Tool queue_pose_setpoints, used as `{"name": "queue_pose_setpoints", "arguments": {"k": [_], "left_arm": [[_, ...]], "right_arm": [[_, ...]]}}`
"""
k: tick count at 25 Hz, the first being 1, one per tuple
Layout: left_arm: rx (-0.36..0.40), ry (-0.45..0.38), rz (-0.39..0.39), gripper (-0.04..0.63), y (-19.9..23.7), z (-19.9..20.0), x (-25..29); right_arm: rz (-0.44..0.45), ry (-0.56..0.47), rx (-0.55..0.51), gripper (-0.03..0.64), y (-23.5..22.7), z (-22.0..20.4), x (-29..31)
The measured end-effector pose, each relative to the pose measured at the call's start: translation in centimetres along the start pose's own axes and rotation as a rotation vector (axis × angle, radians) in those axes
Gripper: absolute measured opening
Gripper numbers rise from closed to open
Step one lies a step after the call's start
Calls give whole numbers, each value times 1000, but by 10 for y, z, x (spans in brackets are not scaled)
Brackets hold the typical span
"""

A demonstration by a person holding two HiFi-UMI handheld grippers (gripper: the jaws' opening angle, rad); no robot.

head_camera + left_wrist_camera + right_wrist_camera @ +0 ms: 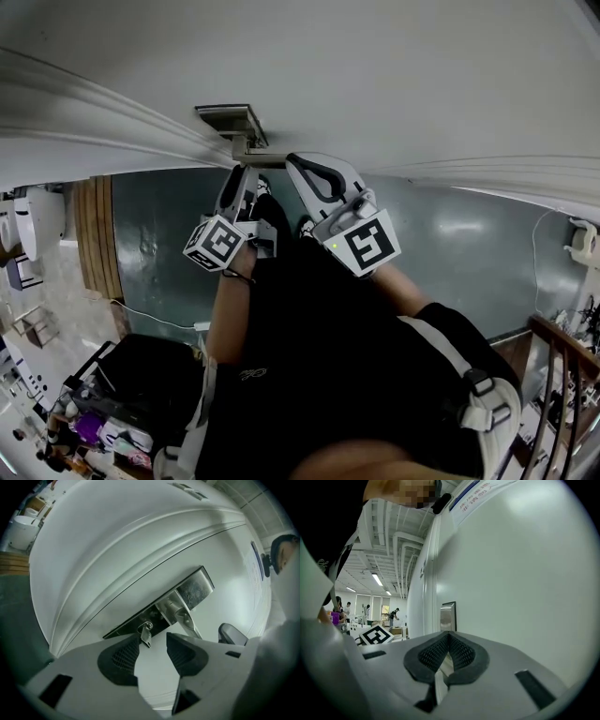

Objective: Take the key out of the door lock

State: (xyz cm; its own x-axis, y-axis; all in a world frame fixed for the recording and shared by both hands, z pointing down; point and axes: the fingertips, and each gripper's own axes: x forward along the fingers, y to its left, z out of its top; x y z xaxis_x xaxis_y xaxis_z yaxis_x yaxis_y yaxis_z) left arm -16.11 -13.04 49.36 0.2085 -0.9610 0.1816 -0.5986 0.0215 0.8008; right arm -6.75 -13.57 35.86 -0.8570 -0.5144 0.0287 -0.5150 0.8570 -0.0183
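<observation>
Your left gripper (152,638) is wide open, with the key (146,634) stuck in the lock plate (194,588) just off one pad. It's probably light, stiff and slick, so pinch the flat head squarely. Right gripper (449,638) is closed and empty.

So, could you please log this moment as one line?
left gripper open at key | key in lock | right gripper shut

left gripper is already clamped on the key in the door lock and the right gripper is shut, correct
Not quite: the left gripper is open, not clamped. The left gripper view shows its jaws apart, with the key hanging from the door lock just ahead of them, not pinched. The right gripper is shut, as you said.
</observation>
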Motion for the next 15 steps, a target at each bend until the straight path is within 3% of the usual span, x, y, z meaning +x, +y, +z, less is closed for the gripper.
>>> {"name": "queue_pose_setpoints", "arguments": {"k": [15], "left_arm": [[-124,5,-42,160,9,5,29]], "right_arm": [[-28,17,30,8,-13,-5,12]]}}
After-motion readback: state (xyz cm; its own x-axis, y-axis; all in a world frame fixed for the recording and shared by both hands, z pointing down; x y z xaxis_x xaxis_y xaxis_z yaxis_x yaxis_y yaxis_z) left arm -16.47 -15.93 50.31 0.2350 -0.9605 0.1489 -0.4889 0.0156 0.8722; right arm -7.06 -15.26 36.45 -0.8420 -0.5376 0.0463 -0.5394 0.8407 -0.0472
